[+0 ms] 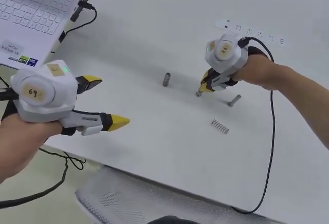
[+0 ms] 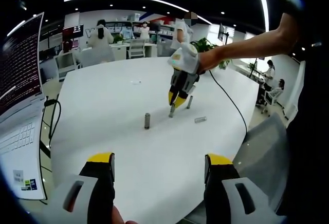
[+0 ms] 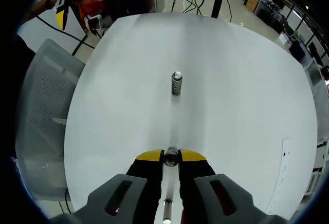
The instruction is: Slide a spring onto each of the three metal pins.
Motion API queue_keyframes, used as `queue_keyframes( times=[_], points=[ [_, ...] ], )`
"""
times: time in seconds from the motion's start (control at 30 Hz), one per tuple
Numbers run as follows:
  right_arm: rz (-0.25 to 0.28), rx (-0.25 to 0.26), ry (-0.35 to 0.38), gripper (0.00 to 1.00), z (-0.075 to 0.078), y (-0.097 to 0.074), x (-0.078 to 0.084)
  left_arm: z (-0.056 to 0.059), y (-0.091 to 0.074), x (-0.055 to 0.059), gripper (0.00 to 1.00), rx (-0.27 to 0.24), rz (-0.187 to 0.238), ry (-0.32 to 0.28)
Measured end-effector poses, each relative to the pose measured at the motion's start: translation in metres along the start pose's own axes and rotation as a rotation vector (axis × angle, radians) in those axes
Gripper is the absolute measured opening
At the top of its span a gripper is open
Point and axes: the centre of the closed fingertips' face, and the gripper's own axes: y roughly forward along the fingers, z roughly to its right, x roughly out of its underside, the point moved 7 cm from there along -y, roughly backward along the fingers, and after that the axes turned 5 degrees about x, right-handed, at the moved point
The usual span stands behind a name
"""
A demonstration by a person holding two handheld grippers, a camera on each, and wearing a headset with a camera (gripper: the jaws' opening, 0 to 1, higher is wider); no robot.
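Right gripper view: right gripper (image 3: 170,155) clenched on a spring (image 3: 170,157), 1 sprung pin (image 3: 177,83) ahead; left gripper (image 2: 159,158) released.

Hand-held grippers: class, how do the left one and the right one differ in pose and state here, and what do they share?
The left hand-held gripper has its jaws wide apart and empty; the right hand-held gripper has its jaws closed on a small metal piece. The left hangs near the table edge; the right points down at the tabletop. Both have white bodies and yellow jaw tips.
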Motion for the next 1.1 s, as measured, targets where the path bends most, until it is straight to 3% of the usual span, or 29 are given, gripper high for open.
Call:
queue_keyframes(
  times=[1.1],
  points=[
    [-0.02,-0.019,0.004,0.13,-0.015,0.001,0.002,-0.002,0.0,0.004,0.67,-0.005,-0.009,-0.009]
  ],
)
